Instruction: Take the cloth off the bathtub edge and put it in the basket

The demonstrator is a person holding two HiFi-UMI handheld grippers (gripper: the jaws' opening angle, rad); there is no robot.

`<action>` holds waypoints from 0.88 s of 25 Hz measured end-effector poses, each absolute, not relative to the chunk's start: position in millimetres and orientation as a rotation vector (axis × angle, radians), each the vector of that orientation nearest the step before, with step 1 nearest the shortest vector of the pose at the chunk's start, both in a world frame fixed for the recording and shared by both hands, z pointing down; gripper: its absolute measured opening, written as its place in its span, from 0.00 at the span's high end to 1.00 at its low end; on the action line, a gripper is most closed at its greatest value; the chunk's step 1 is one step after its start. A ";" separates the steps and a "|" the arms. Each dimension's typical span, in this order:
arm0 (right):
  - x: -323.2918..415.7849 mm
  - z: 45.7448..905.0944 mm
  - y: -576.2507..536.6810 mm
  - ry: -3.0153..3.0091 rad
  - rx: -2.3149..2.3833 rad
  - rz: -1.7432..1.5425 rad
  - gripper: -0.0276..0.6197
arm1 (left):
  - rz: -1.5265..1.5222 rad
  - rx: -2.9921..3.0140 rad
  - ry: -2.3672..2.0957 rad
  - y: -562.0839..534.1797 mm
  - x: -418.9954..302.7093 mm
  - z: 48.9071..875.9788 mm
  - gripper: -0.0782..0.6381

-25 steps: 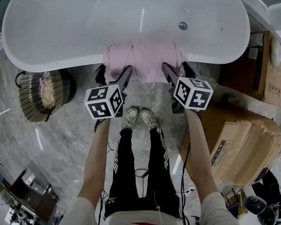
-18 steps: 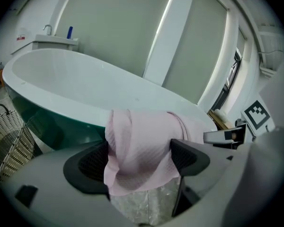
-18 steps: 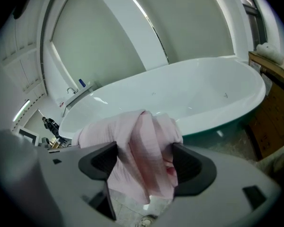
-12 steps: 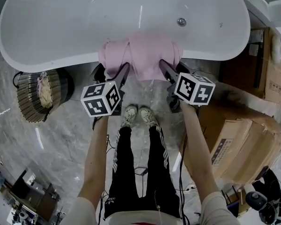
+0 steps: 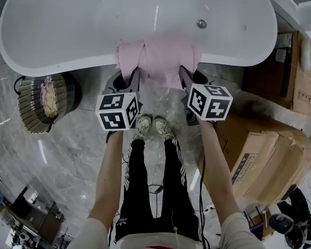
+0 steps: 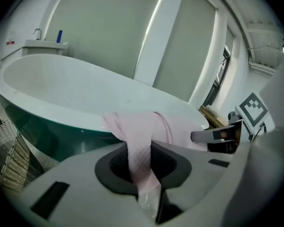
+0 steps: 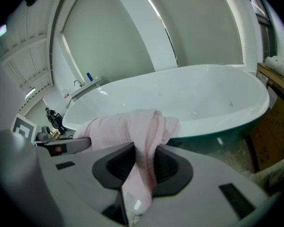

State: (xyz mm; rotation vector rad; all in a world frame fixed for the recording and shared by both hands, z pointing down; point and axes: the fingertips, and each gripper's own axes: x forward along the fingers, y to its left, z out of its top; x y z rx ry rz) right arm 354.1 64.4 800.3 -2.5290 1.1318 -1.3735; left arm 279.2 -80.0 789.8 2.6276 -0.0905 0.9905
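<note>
Cloth (image 5: 158, 58), pink and bunched, was seen in the head view draped over the near rim of the white bathtub (image 5: 57, 69), about midway along it, with a loose flap hanging down the outer side. The left gripper (image 5: 128, 79) was set against the cloth's left edge and the right gripper (image 5: 189, 77) against its right edge, the two well apart. The wicker basket (image 5: 44, 105) was found on the marble floor (image 5: 67, 154) to the left, just beside the tub's near wall, and some fabric already lay in it. Bare floor was left between the basket and the person's shoes (image 5: 155, 128). On the right, room was narrowed by cardboard boxes (image 5: 264, 160) standing near the right arm.

In the left gripper view, the jaws had just been closing and were pressed narrowly together on a fold of the cloth (image 6: 139, 136), which ran up from them to the tub rim (image 6: 52, 112). The basket's weave (image 6: 7, 160) was seen low at the left edge, and the other gripper's finger (image 6: 213, 136) at the right.

In the right gripper view, the jaws had likewise just been closing and were clamped on a hanging fold of the cloth (image 7: 142, 141). The rim (image 7: 217, 124) curved away to the right, bare beyond the cloth, and a box edge (image 7: 274, 122) was crowded in at the far right.
</note>
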 end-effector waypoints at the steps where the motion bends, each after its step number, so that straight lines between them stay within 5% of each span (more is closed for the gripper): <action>1: 354.0 799.4 65.2 1.133 -2.543 -1.368 0.79 | 0.998 2.645 -0.090 -79.5 279.4 788.2 0.78; 13: 366.1 714.0 67.0 1.178 -2.771 -1.165 0.83 | 0.864 2.777 -0.095 -77.9 293.5 704.2 0.81; 22: 389.3 540.8 38.6 1.224 -2.860 -0.865 0.83 | 0.605 2.891 -0.169 -102.3 313.3 529.4 0.81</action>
